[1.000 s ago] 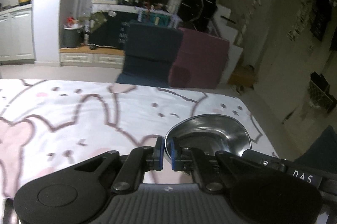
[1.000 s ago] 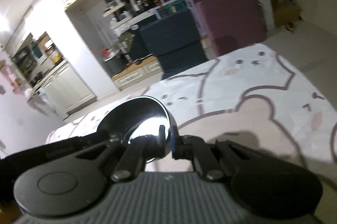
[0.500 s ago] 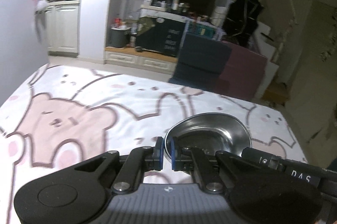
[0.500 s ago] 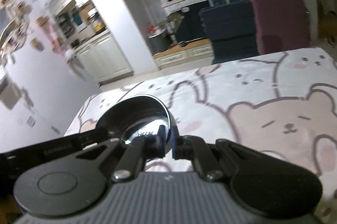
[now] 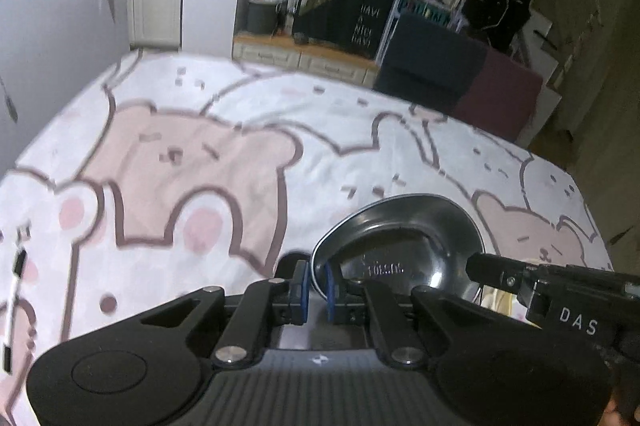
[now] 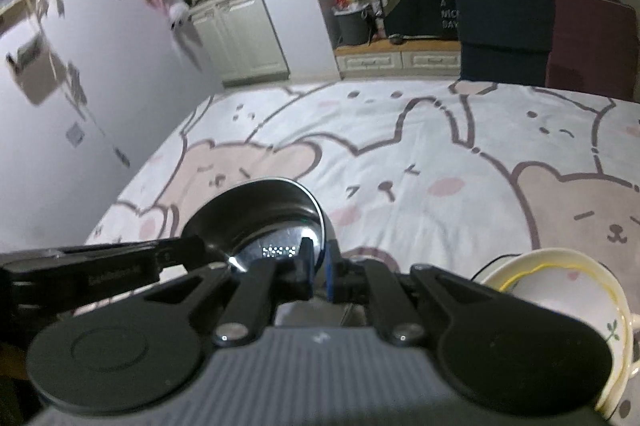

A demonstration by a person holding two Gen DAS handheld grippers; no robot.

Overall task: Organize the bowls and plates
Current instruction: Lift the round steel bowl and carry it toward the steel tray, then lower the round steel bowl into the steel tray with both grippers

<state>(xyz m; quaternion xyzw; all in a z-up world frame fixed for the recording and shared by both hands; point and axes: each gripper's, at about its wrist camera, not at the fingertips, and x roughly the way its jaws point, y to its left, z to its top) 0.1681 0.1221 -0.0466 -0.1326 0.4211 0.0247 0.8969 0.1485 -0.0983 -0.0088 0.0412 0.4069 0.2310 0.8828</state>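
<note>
A steel bowl (image 5: 404, 238) hangs above the bear-print tablecloth (image 5: 200, 162), gripped at opposite rims by both grippers. My left gripper (image 5: 317, 288) has the bowl's near rim between its blue pads, and its jaws are starting to open. The right gripper's finger (image 5: 492, 272) reaches onto the bowl's right rim. In the right wrist view, my right gripper (image 6: 320, 268) is shut on the rim of the steel bowl (image 6: 256, 214), and the left gripper's finger (image 6: 176, 250) comes in from the left. A white ceramic bowl (image 6: 560, 290) with a yellow line and a green leaf sits at lower right.
A pale wall (image 6: 100, 86) runs along the table's left side. A dark blue chair (image 5: 432, 66) and a maroon chair (image 5: 504, 90) stand at the far edge. A black-and-white pen (image 5: 16, 278) lies on the cloth at the left.
Both grippers carried the steel bowl across the table toward the wall side, and both views swung that way. The ceramic bowl came into the right wrist view.
</note>
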